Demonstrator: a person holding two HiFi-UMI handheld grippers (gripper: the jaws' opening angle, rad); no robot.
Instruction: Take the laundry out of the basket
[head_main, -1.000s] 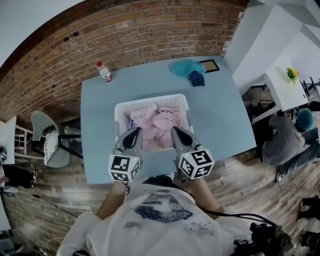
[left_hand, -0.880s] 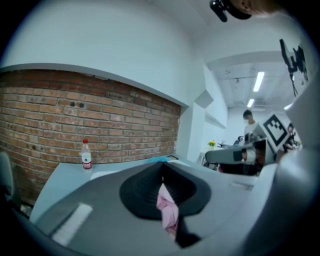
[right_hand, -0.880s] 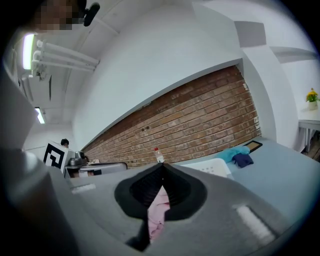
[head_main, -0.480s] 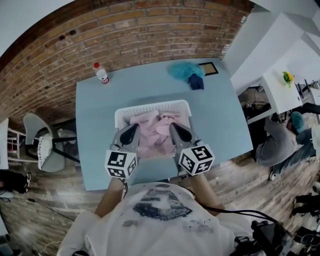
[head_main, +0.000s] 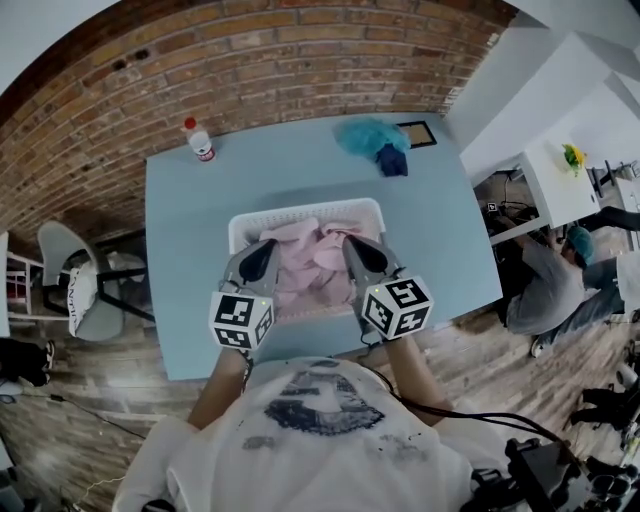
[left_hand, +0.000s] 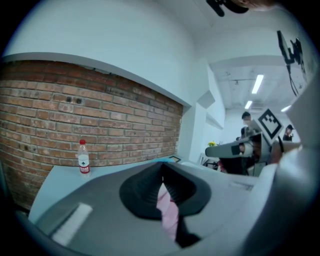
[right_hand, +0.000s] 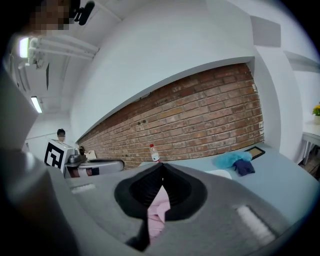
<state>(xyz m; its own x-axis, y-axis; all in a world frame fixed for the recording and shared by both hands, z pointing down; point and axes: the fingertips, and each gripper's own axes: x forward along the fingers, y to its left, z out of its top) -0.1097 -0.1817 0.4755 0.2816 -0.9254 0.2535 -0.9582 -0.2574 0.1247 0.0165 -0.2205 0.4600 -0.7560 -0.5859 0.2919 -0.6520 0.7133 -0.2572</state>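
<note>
The left gripper (left_hand: 162, 176) is pressed shut on pink laundry (left_hand: 168, 212) (a thin fold). The right gripper (right_hand: 161, 179), at the basket's (head_main: 300, 211) 4 o'clock, pinches pink laundry too.

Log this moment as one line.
left gripper: shut on pink laundry | right gripper: shut on pink laundry | basket: on blue table, laundry inside

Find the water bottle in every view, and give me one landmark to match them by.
Head view: bottle upper left, on the table's far left corner.
Left gripper view: left side, mid-height, standing upright.
Right gripper view: near centre, mid-height.
Shared landmark: the brick wall right behind the bottle in all three.
</note>
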